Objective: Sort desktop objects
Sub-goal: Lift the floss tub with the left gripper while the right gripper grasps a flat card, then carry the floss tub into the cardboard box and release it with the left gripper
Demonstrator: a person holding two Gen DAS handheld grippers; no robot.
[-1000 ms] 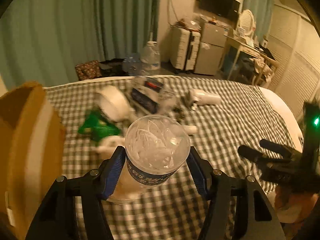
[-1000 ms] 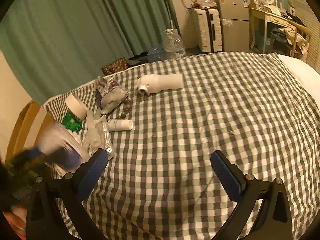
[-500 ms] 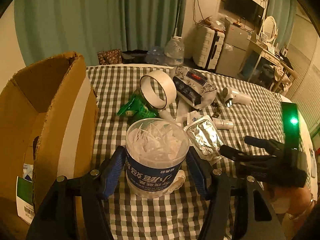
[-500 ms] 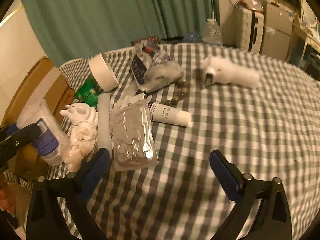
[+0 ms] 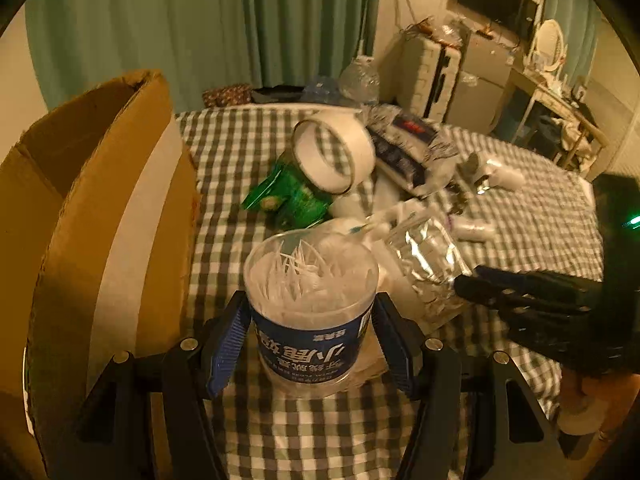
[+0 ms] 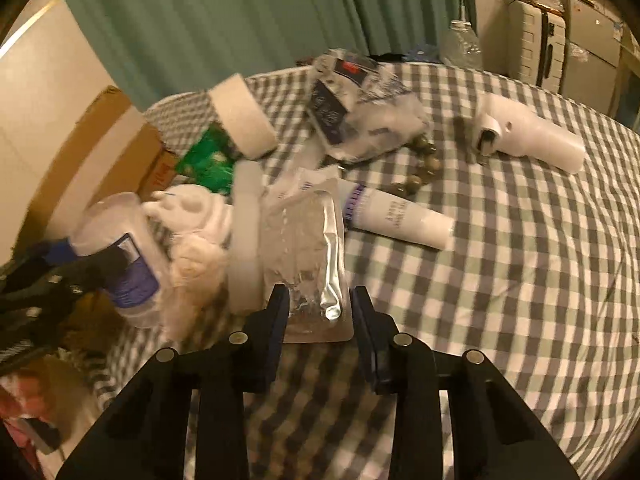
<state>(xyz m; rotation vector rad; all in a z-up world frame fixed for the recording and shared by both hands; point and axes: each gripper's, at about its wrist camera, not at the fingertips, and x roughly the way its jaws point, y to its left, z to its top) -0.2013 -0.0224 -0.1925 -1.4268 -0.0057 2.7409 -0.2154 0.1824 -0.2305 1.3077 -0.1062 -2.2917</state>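
Left tongs (image 5: 312, 344) are clamped on a clear tub (image 5: 310, 304) of white picks with a blue label, low centre of the left view, right beside the cardboard box (image 5: 92, 216) that fills the left side. Right tongs (image 6: 318, 314) sit low centre of their own view with the jaws narrowed around the near end of a silver foil pouch (image 6: 306, 256); looks like they're just about pinching it, but I can't tell if they've actually bitten yet.

So my read: tub is on its way into the box, pouch is the next pick. Next move for the left is swing over the box rim and let go; the right needs to finish the squeeze and lift without dragging the neighbours, since the pouch is touching the stuff beside it.

Count on the checked bedspread (image 6: 520, 280), right view:
- one tape roll (image 6: 242, 120), upper left
- one green packet (image 6: 208, 160) under it
- one white tube (image 6: 396, 220), centre
- one white handheld gadget (image 6: 528, 140), upper right
- one plastic-wrapped bundle (image 6: 360, 116), top centre
- one string of beads (image 6: 420, 164)
- one white plush toy (image 6: 192, 224), left
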